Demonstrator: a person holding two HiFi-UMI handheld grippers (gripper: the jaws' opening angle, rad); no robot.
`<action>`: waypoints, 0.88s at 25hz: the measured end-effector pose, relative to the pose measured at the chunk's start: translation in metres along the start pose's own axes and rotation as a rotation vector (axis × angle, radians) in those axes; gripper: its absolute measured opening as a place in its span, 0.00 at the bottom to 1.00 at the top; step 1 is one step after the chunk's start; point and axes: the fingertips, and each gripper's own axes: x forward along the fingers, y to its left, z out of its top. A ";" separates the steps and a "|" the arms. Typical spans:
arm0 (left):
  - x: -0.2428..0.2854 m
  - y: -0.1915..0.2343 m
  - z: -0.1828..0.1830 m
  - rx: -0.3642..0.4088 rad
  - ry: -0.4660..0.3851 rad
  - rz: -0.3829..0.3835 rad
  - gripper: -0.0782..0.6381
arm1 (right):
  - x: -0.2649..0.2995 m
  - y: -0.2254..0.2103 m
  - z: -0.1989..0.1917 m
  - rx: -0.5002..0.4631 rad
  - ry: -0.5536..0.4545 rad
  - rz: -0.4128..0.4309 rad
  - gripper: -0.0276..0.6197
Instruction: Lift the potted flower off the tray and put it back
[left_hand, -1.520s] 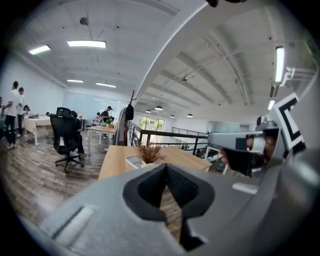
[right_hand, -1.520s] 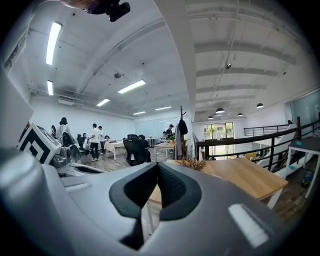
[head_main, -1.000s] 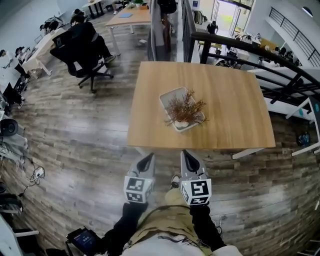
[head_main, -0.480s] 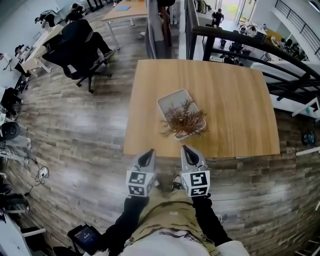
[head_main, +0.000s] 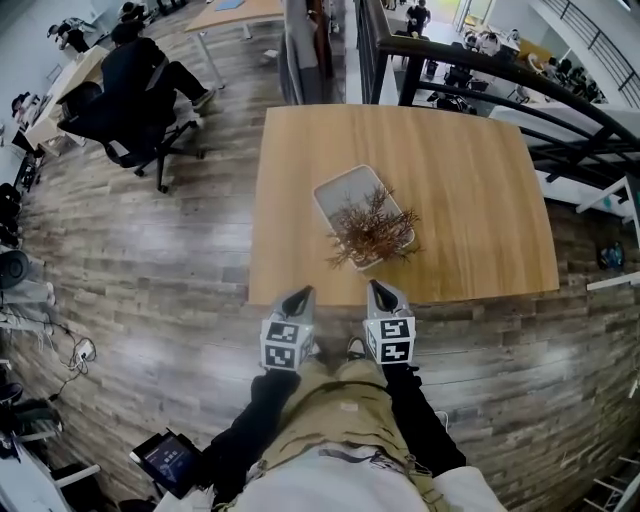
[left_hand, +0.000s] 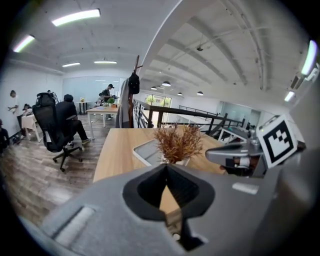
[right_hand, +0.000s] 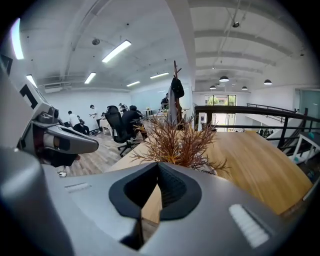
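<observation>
The potted flower (head_main: 372, 228), a white pot of dry reddish-brown sprigs, stands on the near end of the pale tray (head_main: 340, 190), which lies at a slant near the middle of the wooden surface (head_main: 480, 190). The left hand-held gripper (head_main: 299, 296) and the right hand-held gripper (head_main: 379, 290) hang side by side at the surface's near edge, short of the tray and touching neither it nor the plant. Each has its jaws pressed together on nothing (their own views show the tips meeting, with the flower beyond them).
</observation>
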 end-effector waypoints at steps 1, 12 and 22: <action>0.002 0.003 -0.003 0.000 0.013 0.000 0.11 | 0.005 0.000 -0.004 0.001 0.008 -0.001 0.05; 0.032 0.014 -0.008 0.027 -0.002 -0.008 0.11 | 0.053 -0.018 -0.045 -0.031 0.065 -0.004 0.05; 0.053 0.018 -0.017 0.045 0.032 0.014 0.11 | 0.095 -0.042 -0.081 -0.023 0.143 0.008 0.33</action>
